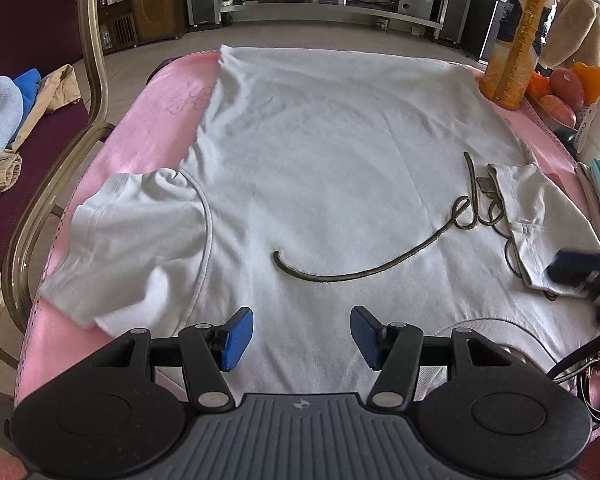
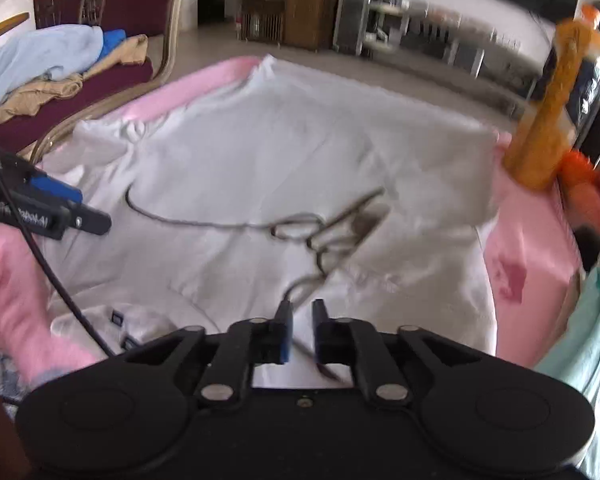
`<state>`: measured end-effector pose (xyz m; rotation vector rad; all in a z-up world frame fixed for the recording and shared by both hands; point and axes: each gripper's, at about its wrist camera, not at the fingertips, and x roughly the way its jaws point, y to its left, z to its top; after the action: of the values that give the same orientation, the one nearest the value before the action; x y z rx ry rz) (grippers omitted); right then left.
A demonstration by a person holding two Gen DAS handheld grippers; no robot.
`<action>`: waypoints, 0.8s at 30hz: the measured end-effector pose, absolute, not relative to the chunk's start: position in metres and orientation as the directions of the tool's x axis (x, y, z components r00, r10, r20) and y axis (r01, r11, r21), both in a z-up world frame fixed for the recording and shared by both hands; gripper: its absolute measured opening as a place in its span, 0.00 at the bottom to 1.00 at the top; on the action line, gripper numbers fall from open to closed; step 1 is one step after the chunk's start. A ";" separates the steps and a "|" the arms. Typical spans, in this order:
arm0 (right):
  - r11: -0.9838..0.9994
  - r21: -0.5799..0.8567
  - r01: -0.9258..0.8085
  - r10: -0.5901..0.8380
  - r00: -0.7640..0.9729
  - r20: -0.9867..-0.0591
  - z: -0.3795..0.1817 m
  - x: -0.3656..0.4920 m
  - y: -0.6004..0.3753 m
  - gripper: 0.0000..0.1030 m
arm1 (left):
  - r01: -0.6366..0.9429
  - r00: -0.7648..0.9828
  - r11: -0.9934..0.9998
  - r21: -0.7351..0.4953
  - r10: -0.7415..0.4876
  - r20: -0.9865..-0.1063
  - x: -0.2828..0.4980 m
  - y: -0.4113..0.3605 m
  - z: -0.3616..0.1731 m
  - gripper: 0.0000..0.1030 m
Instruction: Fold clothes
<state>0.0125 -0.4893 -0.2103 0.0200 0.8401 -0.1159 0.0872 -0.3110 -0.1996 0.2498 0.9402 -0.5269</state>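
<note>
While the white T-shirt (image 1: 320, 168) lies spread flat on the pink cloth (image 1: 148, 136), its right sleeve (image 1: 540, 216) is folded inward over the chest print. The left gripper (image 1: 302, 336) hovers wide open above the collar end. The right gripper (image 2: 300, 328) has its jaws narrow, with only a small gap; the blurred view hides whether it pinches the fabric. An orange juice bottle (image 1: 520, 36) stands beside the shirt.
</note>
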 end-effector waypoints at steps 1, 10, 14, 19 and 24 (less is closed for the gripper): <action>0.987 0.013 0.157 -0.099 0.681 -0.725 -0.206 0.009 -0.502 0.16 | 0.532 0.476 0.847 -0.022 -0.320 -0.819 0.087 -0.311 -0.200 0.54; 0.828 0.191 0.526 -0.234 0.636 -0.735 -0.209 -0.013 -0.580 0.14 | 0.535 0.468 0.845 -0.012 -0.309 -0.828 0.088 -0.314 -0.205 0.54; 0.858 -0.044 0.512 -0.321 0.467 -0.824 -0.233 -0.004 -0.563 0.23 | 0.533 0.466 0.846 -0.004 -0.297 -0.834 0.087 -0.314 -0.207 0.55; 0.825 -0.088 0.559 -0.350 0.383 -0.855 -0.227 -0.018 -0.565 0.06 | 0.520 0.466 0.854 0.011 -0.273 -0.842 0.088 -0.311 -0.208 0.55; 0.800 0.036 0.598 -0.323 0.481 -0.815 -0.208 -0.035 -0.567 0.08 | 0.520 0.481 0.854 0.017 -0.277 -0.832 0.085 -0.308 -0.203 0.54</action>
<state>-0.0354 -0.5667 -0.2082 0.3376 0.9084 -0.5745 0.0853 -0.3078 -0.2033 0.2834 0.9529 -0.4938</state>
